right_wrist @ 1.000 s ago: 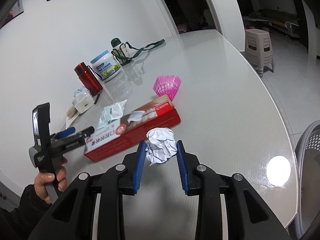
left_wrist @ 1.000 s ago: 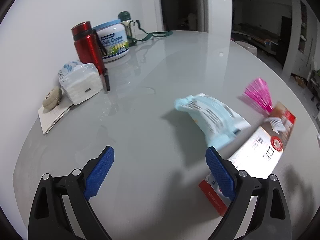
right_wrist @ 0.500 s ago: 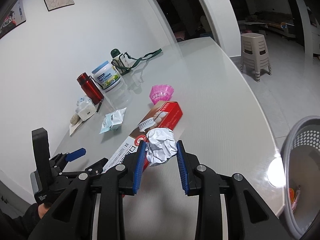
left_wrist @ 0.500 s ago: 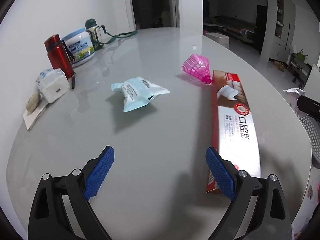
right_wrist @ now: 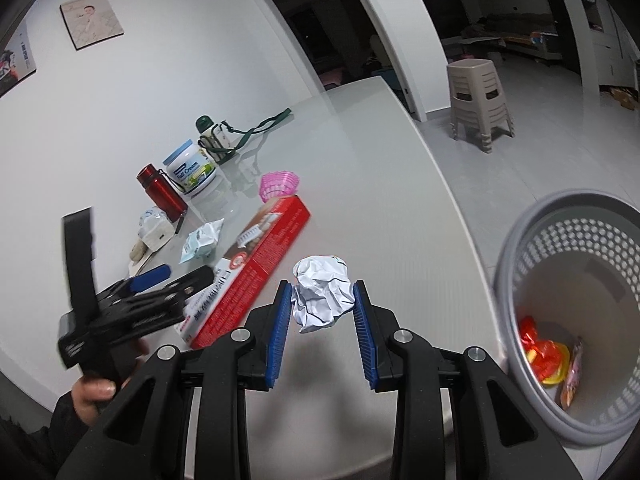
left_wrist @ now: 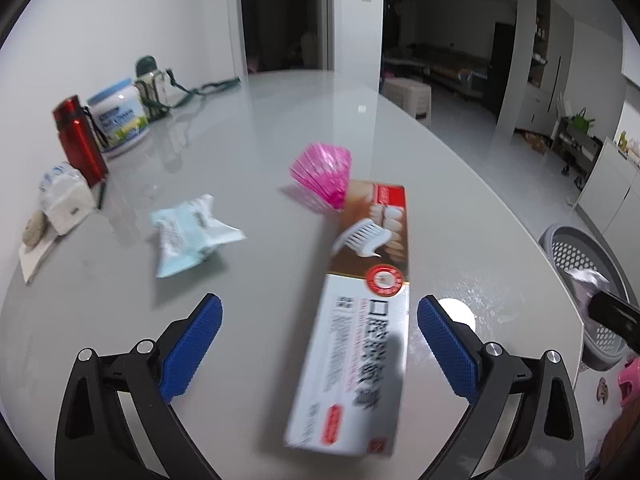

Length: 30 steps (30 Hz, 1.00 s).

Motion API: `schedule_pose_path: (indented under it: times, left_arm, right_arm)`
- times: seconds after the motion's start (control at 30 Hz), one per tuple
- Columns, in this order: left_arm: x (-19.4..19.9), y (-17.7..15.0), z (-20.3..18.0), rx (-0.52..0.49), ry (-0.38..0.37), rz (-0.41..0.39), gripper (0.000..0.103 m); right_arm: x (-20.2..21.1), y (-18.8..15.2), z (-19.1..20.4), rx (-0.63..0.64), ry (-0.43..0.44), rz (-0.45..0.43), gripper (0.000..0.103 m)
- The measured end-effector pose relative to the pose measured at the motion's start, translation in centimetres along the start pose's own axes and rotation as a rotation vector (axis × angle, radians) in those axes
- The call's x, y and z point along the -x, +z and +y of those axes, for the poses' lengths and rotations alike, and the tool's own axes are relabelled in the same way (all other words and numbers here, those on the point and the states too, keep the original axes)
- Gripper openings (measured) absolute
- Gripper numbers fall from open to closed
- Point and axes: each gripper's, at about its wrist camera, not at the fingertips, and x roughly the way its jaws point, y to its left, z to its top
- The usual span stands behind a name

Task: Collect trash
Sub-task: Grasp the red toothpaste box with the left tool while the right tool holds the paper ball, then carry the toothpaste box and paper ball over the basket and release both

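My right gripper (right_wrist: 322, 300) is shut on a crumpled white paper ball (right_wrist: 322, 294), held above the table's right edge beside the grey perforated bin (right_wrist: 520, 236); the bin holds red and yellow wrappers (right_wrist: 540, 354). My left gripper (left_wrist: 320, 330) is open and empty, its jaws either side of the near end of a long red-and-white toothpaste box (left_wrist: 360, 320) lying on the table. A light blue wrapper (left_wrist: 188, 230) lies left of the box. A pink plastic cup (left_wrist: 322, 176) lies on its side at the box's far end. In the right wrist view the left gripper (right_wrist: 160, 284) sits over the box (right_wrist: 256, 256).
At the table's far left stand a red flask (left_wrist: 80, 140), a milk powder tub (left_wrist: 118, 116), a green-capped bottle with strap (left_wrist: 152, 84), a tissue pack (left_wrist: 64, 196) and papers. A beige stool (right_wrist: 478, 96) stands on the floor beyond the table. The bin also shows in the left wrist view (left_wrist: 576, 248).
My left gripper has swung right and come over the toothpaste box. My right gripper has carried the paper ball right, and the bin has come closer into view.
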Motion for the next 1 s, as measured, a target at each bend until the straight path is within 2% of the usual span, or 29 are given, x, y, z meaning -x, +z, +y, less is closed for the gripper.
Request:
schedule_pose_path:
  times: [0.3, 0.37, 0.47, 0.53, 0.77, 1.0]
  left_arm:
    - [-2.4, 0.1, -2.6, -0.041, 0.013, 0.071, 0.094]
    - [-2.5, 0.0, -2.9, -0.049, 0.008, 0.083, 0.078]
    - [-2.8, -0.2, -3.4, -0.056, 0.007, 0.105, 0.067]
    - [-3.0, -0.4, -3.4, -0.053, -0.006, 0.116, 0.054]
    - [-2.3, -0.6, -3.6, -0.042, -0.054, 0.101, 0.051]
    - [-0.6, -0.6, -5.8, -0.063, -0.118, 0.061, 0.051]
  right_arm:
    - [1.8, -0.9, -2.2, -0.046, -0.022, -0.015, 0.03]
    - [2.0, -1.0, -2.4, -0.049, -0.02, -0.02, 0.03]
    - [2.2, -1.0, -2.5, -0.05, -0.019, -0.021, 0.03]
    - [2.2, -1.0, -2.6, -0.05, -0.02, -0.02, 0.03]
    - [2.2, -0.9, -2.8, -0.065, -0.02, -0.015, 0.03]
    - [2.8, -0.9, -3.4, -0.082, -0.038, -0.031, 0.03]
